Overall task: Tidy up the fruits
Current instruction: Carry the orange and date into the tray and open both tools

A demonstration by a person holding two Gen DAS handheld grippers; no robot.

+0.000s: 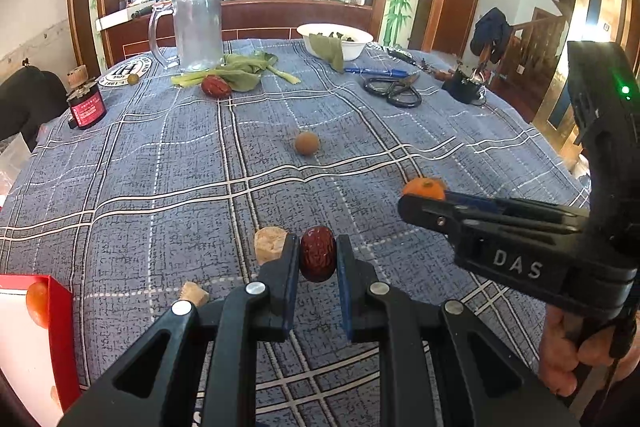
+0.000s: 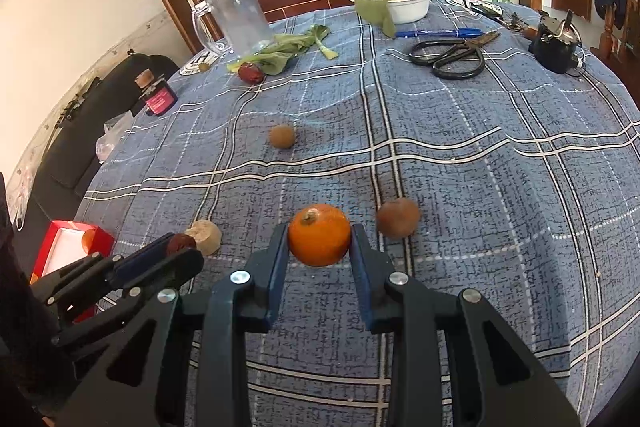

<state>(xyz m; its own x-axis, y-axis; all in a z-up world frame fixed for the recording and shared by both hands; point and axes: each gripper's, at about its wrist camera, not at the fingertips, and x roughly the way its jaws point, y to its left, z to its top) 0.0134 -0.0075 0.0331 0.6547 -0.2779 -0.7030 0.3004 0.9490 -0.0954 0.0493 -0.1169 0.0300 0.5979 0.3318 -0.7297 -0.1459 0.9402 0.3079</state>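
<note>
L gripper (image 1: 318, 259) clamped on a red date (image 1: 318, 253), lower centre of left wrist view, just above the plaid cloth (image 1: 160, 167). R gripper (image 2: 319, 241) pinching a small orange (image 2: 319, 235), lower centre of right wrist view; brown round fruit (image 2: 398, 218) just right of it. Red box (image 1: 36, 339) w/ an orange fruit inside sits bottom left; second date (image 1: 216, 87) upper left by the greens (image 1: 240, 71).

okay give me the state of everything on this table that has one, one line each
left tool: shut on red date
right tool: shut on orange
scissors: closed, lying flat
glass pitcher: upright, looks empty
red box: open, one orange fruit inside
white bowl: upright, holds greens
</note>
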